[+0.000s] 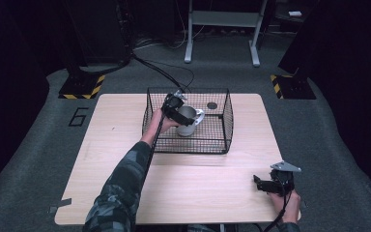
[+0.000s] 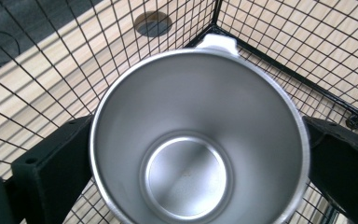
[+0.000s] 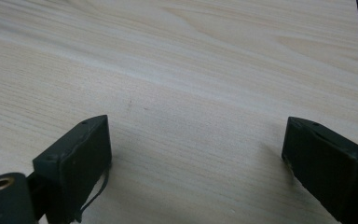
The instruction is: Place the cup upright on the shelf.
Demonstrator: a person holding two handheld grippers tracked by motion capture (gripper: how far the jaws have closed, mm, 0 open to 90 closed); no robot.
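In the left gripper view the steel cup (image 2: pixel 198 140) runs off the bottom edge, so its near rim and outer wall can't be seen — and whether it sits on the wire basket (image 2: pixel 279 42) floor or hangs above it, can't tell. Both jaws of the left tool (image 2: pixel 198 158) are cut off at the frame edges too. From the high view that tool (image 1: pixel 178 112) covers part of the cup, and the small dark disc (image 1: pixel 212 105) in the basket is too tiny to identify.

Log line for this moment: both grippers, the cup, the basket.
left gripper: jaws around metal cup, contact unclear | cup: upright, empty, inside wire basket | right gripper: open, over bare table
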